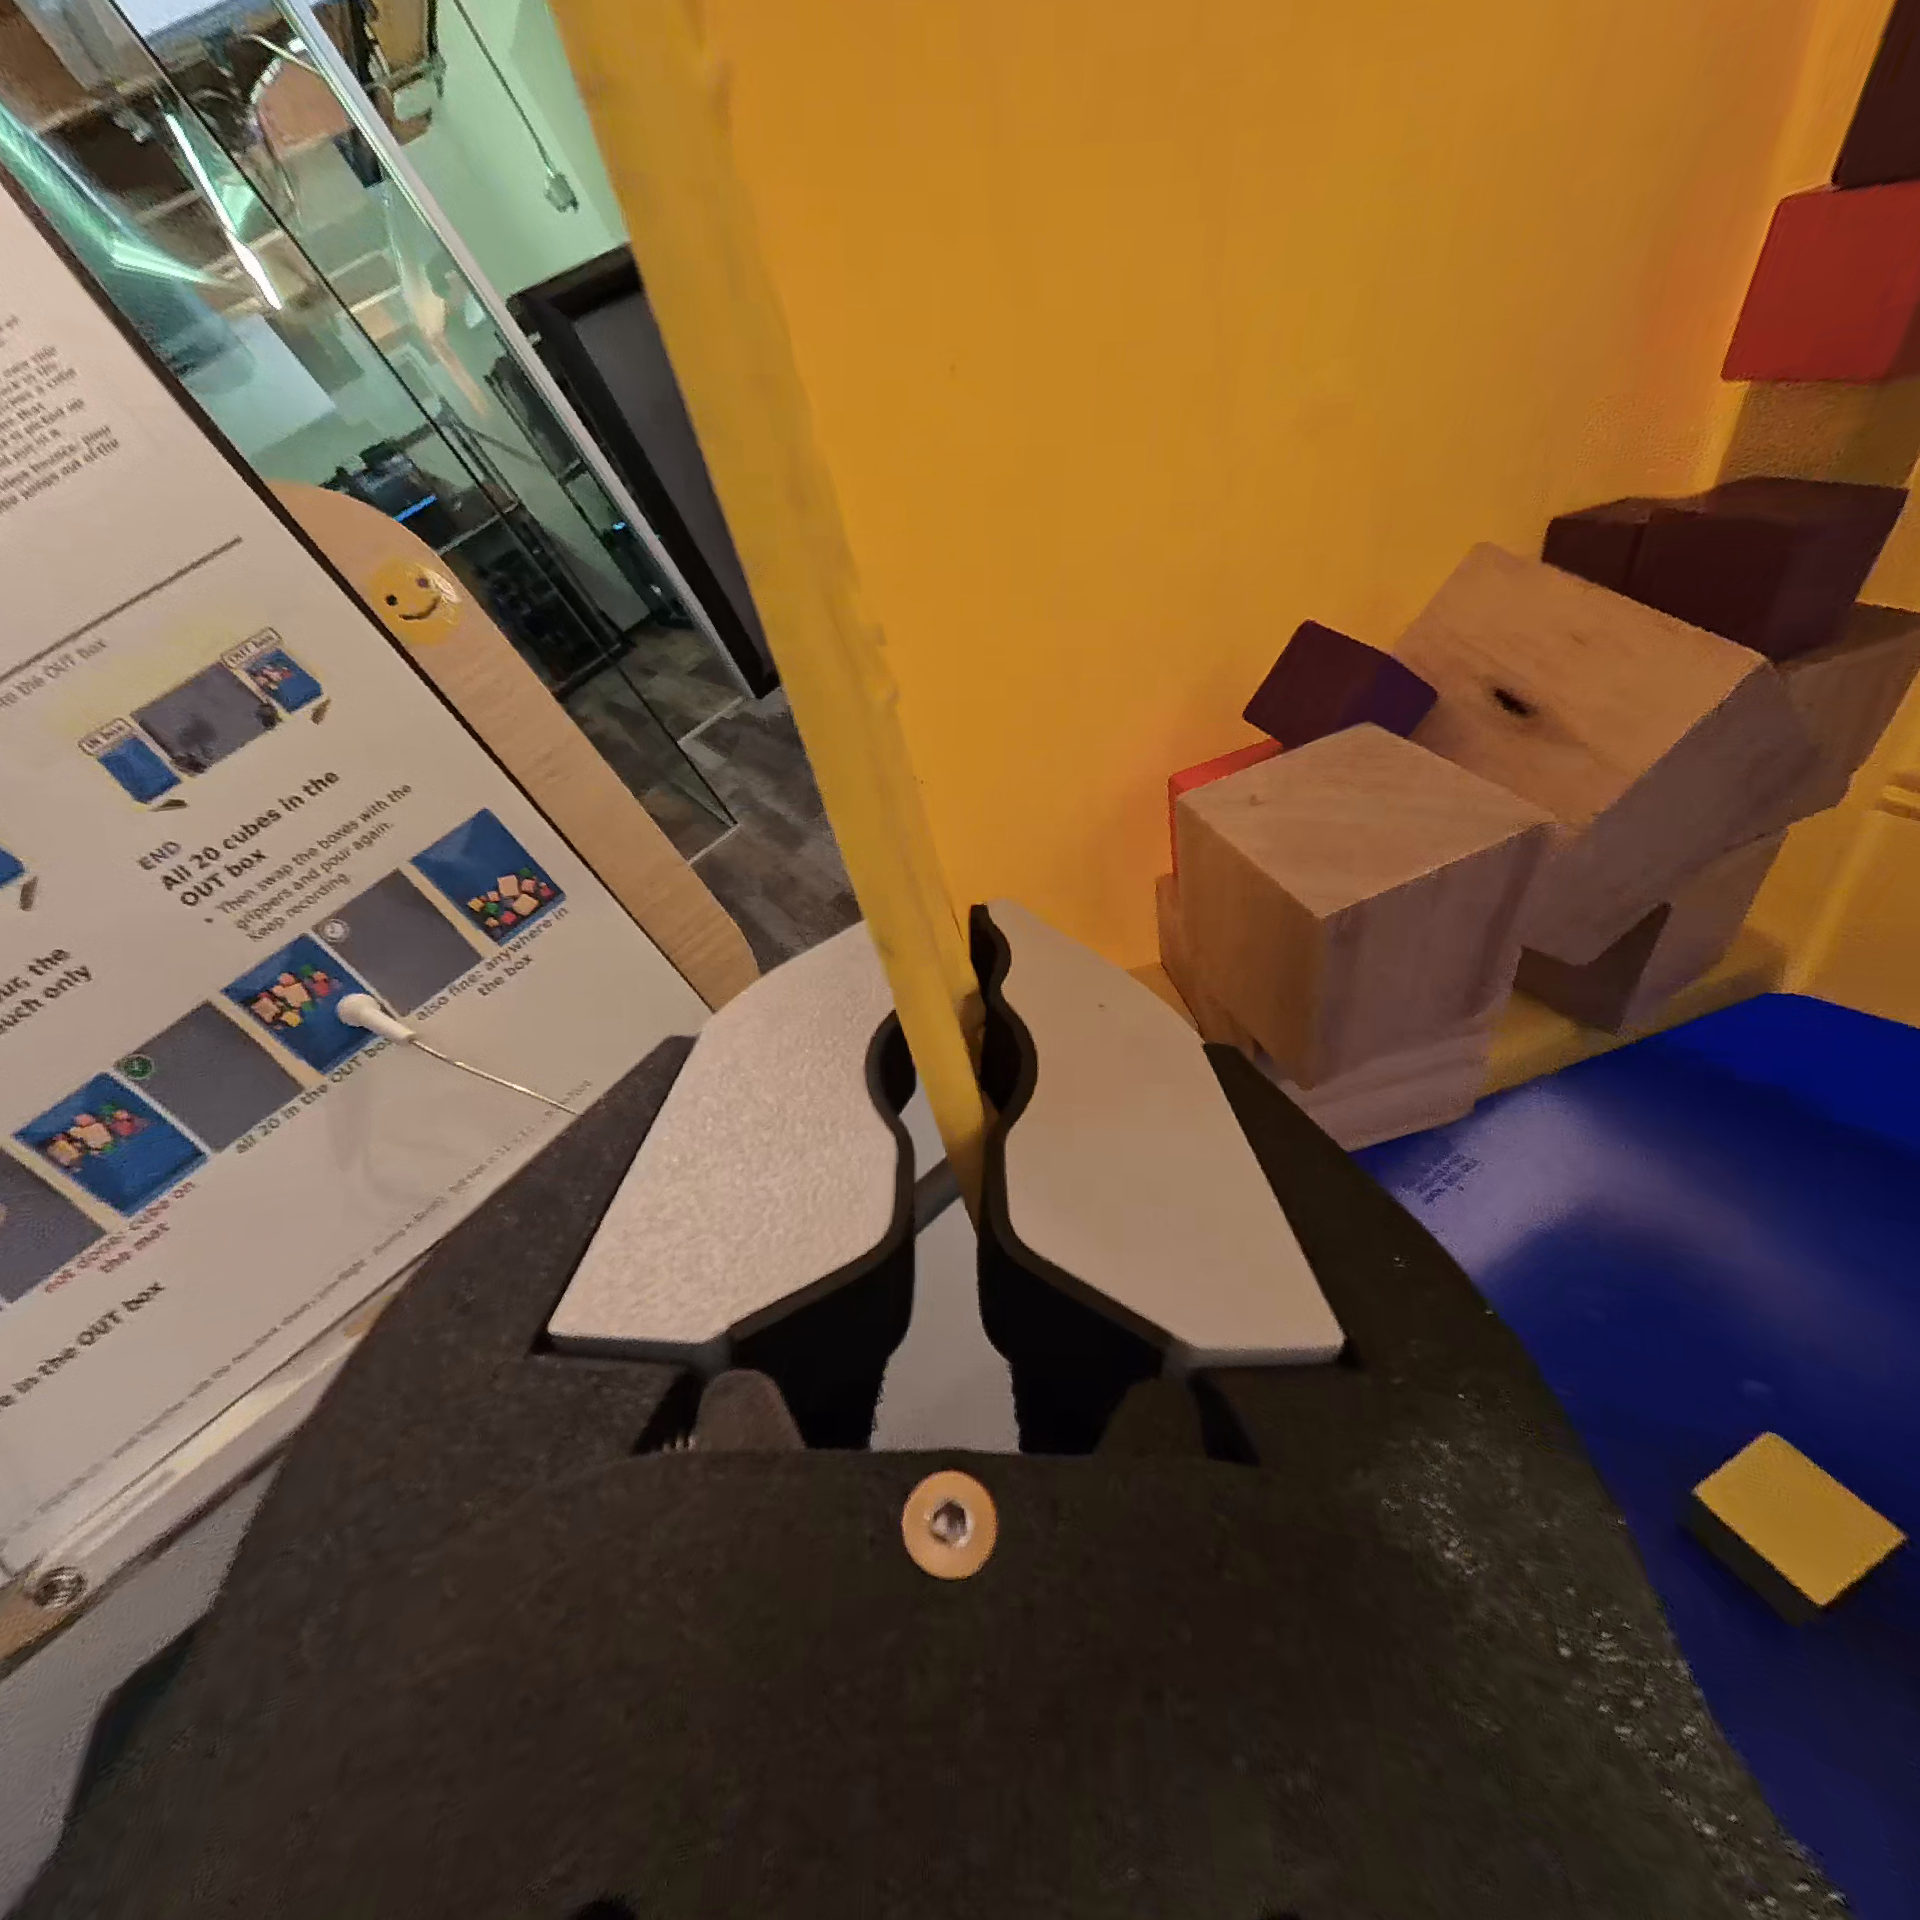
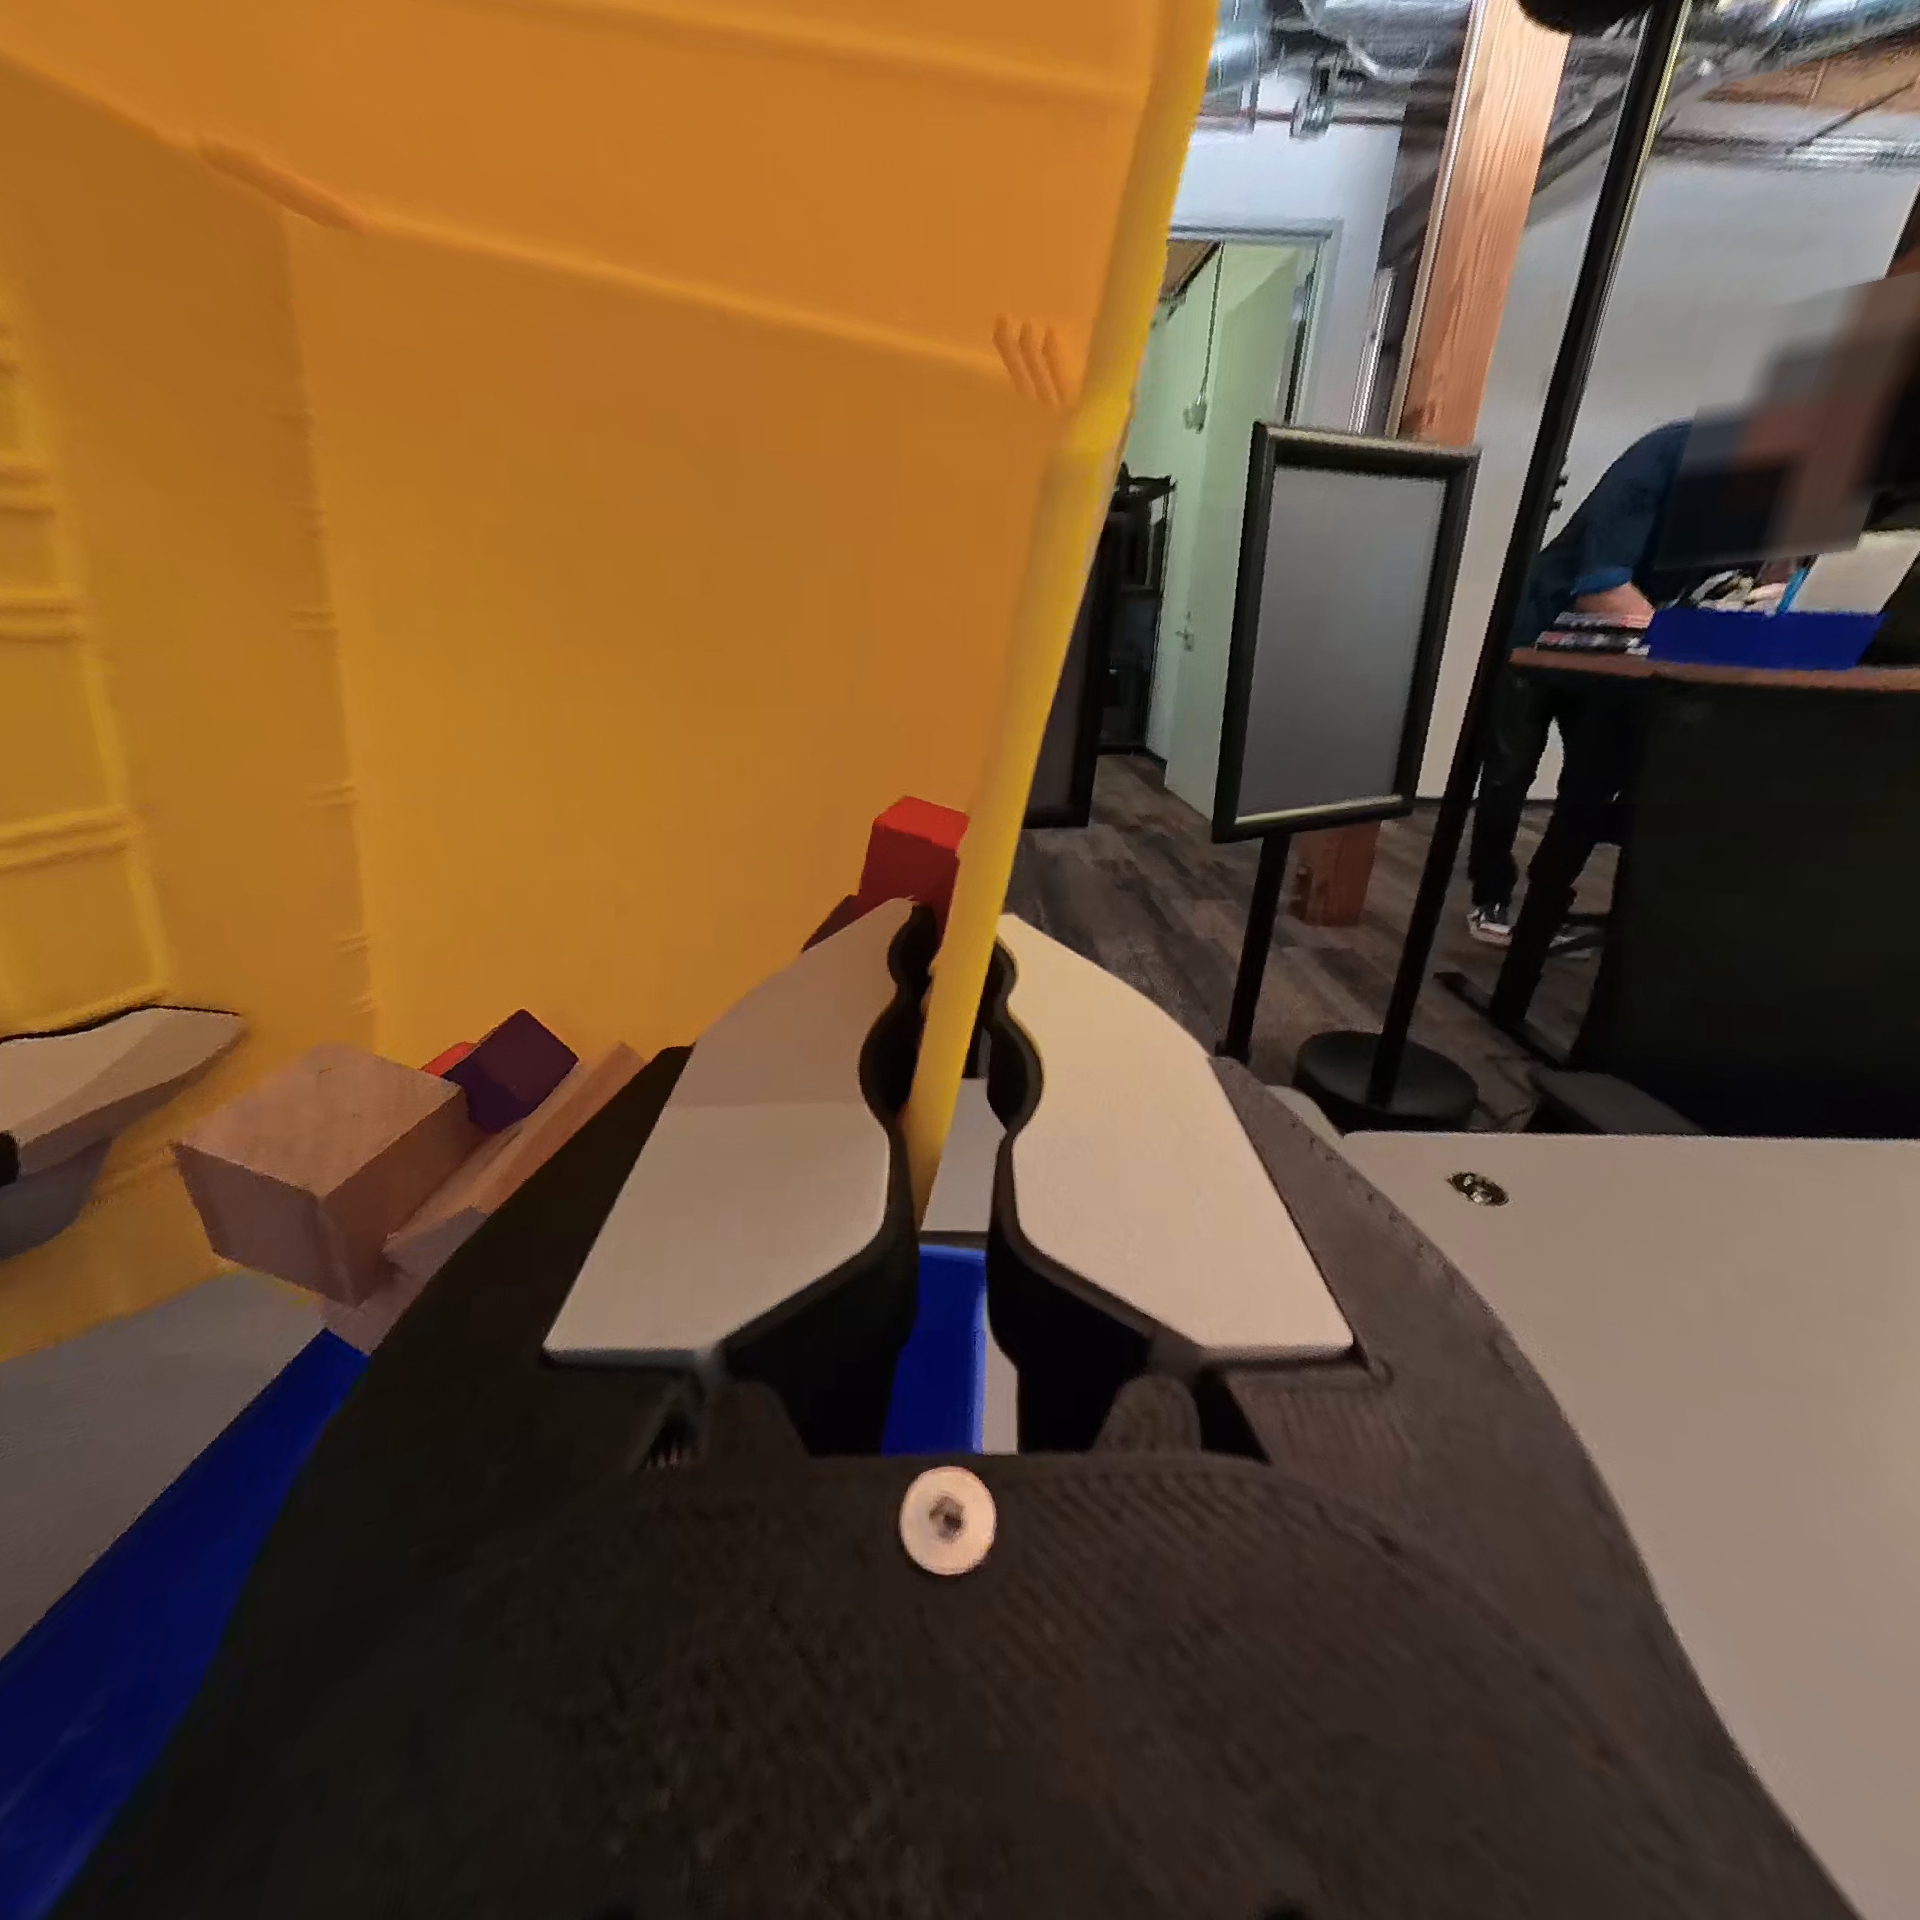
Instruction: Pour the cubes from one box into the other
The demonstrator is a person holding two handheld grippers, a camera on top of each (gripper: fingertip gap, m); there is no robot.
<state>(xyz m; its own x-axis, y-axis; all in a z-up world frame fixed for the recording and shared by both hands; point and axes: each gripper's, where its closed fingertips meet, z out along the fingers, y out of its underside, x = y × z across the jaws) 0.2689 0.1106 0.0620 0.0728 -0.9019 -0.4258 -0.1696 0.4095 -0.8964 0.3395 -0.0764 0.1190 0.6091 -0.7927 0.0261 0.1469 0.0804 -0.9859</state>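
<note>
Left gripper (image 1: 951,1023) and right gripper (image 2: 951,1023) each clamped on tipped yellow plastic box (image 1: 1195,416) wall; wooden cubes (image 1: 1340,894) piled at 3 o'clock above blue plastic box (image 1: 1662,1247).

Each hand-held gripper, left (image 1: 951,1023) and right (image 2: 951,1023), had a broad black body with a rough, grainy printed surface. Two pale grey fingers (image 1: 774,1153) with wavy black inner edges sat in angular recesses. A single silver hex screw (image 1: 948,1525) sat centred below them on both

Warm indoor light — edges warped, blurred
</note>
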